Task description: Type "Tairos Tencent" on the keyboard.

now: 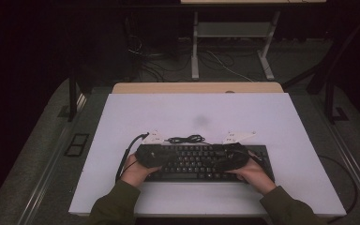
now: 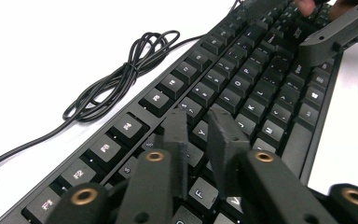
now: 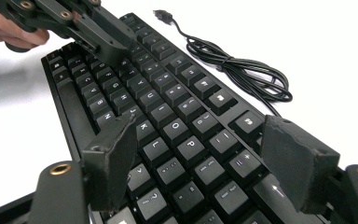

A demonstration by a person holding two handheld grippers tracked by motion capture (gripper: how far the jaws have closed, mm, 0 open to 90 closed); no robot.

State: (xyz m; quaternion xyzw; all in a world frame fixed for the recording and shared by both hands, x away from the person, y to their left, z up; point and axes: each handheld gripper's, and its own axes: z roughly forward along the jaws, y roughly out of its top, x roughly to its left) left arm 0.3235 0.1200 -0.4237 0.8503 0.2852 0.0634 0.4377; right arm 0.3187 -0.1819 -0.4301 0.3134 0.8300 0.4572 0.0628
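Over the long black plastic keyboard (image 1: 206, 161) lying crosswise on the white bench (image 1: 281, 122), the left gripper (image 2: 200, 128) hangs nearly clenched on nothing above its left end, while the right gripper (image 3: 205, 163) gapes released above its right end.

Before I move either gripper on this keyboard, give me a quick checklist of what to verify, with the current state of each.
1. Keyboard lies flat on the white table: ok.
2. Left gripper over the keys, jaws nearly together with a narrow gap, nothing between them: ok.
3. Right gripper jaws wide apart above the keys, nothing gripped: ok.
4. Whether either gripper's pads touch a keycap: cannot tell.
5. Bundled cable lies on the table behind the keyboard, away from both grippers: ok.
6. USB plug lies loose on the table, unconnected: not ok if the keyboard must be live.
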